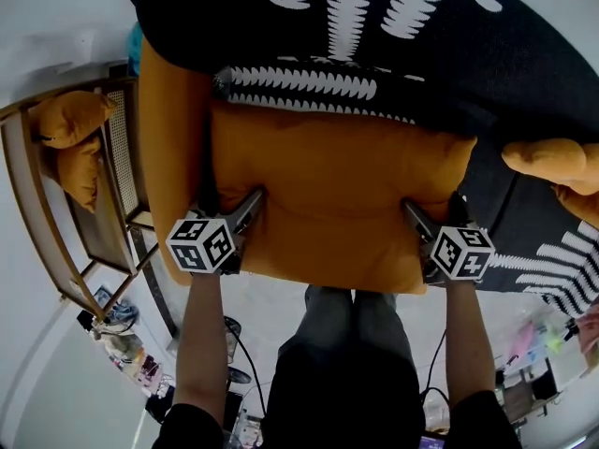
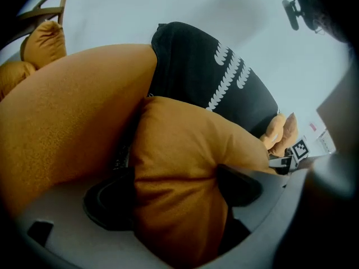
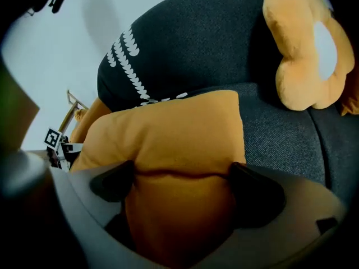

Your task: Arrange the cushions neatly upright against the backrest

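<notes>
Orange cushion (image 1: 337, 195): centre of the head view, held by its two near corners. Its far edge lies against the black patterned cushion (image 1: 374, 26), which fills the top of the frame.
Left gripper (image 2: 174, 192): at the cushion's lower left corner in the head view. In its own view the fingers (image 2: 238, 184) stand wide apart, and the cushion's corner fills the whole gap. Both fingers press into the fabric, which narrows between them and bulges below.
Right gripper (image 3: 185, 186): at the cushion's lower right corner in the head view. Its fingers (image 3: 255, 192) are also wide apart and dig into the cushion from both sides. A crease runs across the fabric from one finger to the other.
Big orange cushion (image 2: 73, 116): left half of the left gripper view, touching the held cushion's left side.
Sofa (image 3: 280, 128): dark grey seat at the right of the right gripper view, with the held cushion over it.
Flower cushion (image 3: 305, 49): upper right of the right gripper view, orange with a pale centre. It is on the sofa, apart from the held cushion.
Wooden chair (image 1: 37, 204): upper left of the head view, with small orange cushions (image 1: 70, 120) on it.
Person: forearms and dark trousers at the bottom of the head view.
</notes>
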The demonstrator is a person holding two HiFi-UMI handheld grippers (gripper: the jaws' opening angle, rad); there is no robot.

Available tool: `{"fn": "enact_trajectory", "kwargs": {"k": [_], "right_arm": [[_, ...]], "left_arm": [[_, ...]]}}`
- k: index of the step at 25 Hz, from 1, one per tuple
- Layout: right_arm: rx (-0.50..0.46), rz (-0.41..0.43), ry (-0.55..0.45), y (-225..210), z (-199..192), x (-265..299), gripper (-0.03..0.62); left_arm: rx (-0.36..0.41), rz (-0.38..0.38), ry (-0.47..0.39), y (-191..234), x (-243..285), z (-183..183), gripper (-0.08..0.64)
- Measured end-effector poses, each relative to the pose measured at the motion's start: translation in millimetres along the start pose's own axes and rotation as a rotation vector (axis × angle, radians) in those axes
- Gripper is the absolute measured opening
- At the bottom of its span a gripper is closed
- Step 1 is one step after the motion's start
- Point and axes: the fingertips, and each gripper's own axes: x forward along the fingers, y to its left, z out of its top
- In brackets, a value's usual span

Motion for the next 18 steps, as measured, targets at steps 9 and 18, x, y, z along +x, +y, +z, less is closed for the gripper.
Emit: {"fn": "enact_trajectory", "kwargs": {"k": [9, 18], "right_arm": [[-0.101, 0.007, -0.078, 27, 1, -25, 0.312], [-0.137, 0.003, -0.212, 54, 24, -81, 0.213]], "left_arm": [[0.080, -0.055, -0.023, -34, -19, -2, 0.246], [0.122, -0.186, -0.167, -78, -69, 31, 0.187]]}}
